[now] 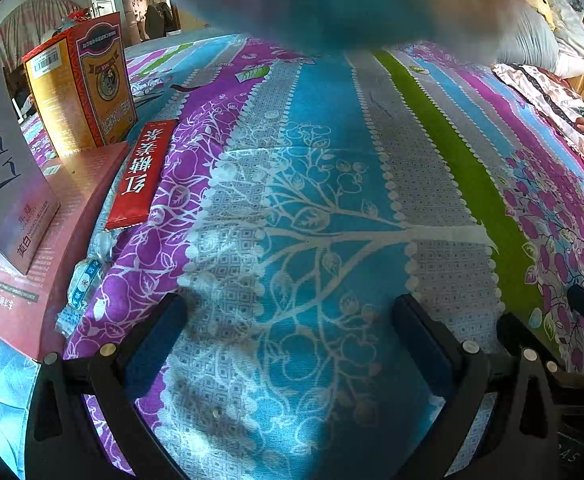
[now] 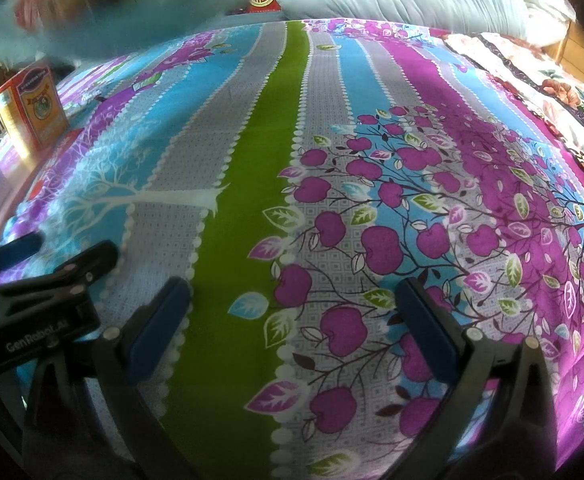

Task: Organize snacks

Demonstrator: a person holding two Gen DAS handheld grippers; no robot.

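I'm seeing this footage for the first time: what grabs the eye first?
The loud striped bedsheet with purple apples fills both views. At the left edge of the left wrist view, boxes cluster: an upright orange-and-red box, and beside it a flat red packet. Both the left gripper and right gripper hover open and empty.

Left wrist view: low and close over the striped bedsheet (image 1: 312, 208), facing up the bed toward the pillow (image 1: 532, 40) at upper right, its own fingers along the bottom edge, the other gripper's tip at lower right. Right wrist view: same low height, same heading, offset to the right; the left gripper (image 2: 32, 256) enters at lower left. Shared: the green stripe (image 2: 248, 184), pillow, and the orange-and-red box (image 1: 80, 84) at upper left in both frames.
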